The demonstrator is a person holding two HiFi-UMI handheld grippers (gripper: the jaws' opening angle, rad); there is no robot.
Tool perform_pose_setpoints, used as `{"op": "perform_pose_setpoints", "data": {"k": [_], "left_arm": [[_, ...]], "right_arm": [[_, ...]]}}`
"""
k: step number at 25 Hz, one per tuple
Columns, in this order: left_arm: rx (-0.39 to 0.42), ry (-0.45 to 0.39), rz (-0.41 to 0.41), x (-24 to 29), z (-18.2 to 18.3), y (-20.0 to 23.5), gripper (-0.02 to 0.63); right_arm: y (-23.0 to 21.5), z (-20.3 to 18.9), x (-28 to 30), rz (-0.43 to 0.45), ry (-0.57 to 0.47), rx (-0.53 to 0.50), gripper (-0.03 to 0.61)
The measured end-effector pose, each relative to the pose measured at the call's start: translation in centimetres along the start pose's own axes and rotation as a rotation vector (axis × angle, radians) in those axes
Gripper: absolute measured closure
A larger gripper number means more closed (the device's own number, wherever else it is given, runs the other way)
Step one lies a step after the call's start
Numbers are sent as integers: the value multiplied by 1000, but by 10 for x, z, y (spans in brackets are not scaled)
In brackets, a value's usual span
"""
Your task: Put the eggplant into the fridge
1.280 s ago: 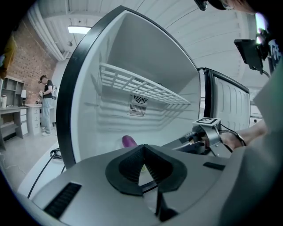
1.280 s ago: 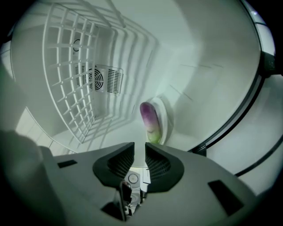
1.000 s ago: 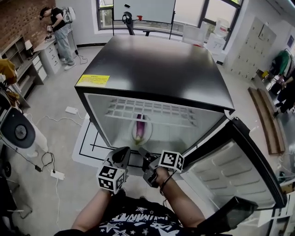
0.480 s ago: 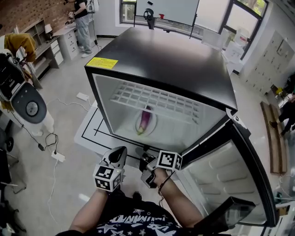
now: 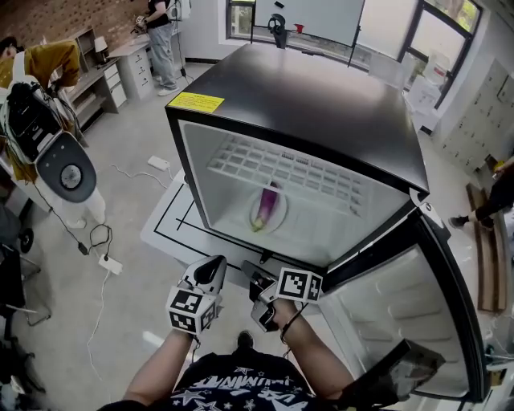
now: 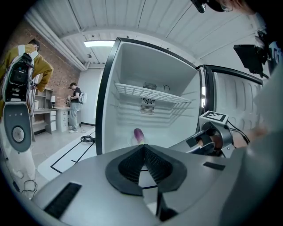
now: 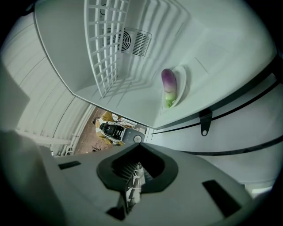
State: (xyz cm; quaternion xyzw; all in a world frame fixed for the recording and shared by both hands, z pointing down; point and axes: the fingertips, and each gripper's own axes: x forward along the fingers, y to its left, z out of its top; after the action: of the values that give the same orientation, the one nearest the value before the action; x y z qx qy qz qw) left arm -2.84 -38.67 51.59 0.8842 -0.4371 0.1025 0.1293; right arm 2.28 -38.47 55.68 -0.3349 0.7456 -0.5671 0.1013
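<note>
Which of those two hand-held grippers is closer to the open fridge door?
Right. The right gripper sits just beside the inner edge of the open fridge door. The left gripper is beyond it, on the side away from the door.

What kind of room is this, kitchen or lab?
Probably a lab or office workspace, not a kitchen: the fridge stands over black floor markings, with desks along a brick wall and a whiteboard behind.

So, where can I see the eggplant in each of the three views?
Head view: eggplant, centre, on the floor of the fridge.
Left gripper view: eggplant, centre of the picture.
Right gripper view: eggplant, upper right.
Shared landmark: the white wire shelf.
</note>
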Motion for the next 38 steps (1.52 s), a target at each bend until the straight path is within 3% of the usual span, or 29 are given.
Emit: {"op": "perform_pose_setpoints", "data": {"k": [11,22,38], "left_arm": [[-58,-19,48,-77,-21,9,604],[-63,-50,50,-160,-42,-6,604],[-40,-93,33,-262,-52,-52,604]], "right_arm": [[35,-55,-1,9,9,-52,572],[58,-129,-27,5,-7,-60,572],[99,-205,-96,10,-66,-102,571]]}}
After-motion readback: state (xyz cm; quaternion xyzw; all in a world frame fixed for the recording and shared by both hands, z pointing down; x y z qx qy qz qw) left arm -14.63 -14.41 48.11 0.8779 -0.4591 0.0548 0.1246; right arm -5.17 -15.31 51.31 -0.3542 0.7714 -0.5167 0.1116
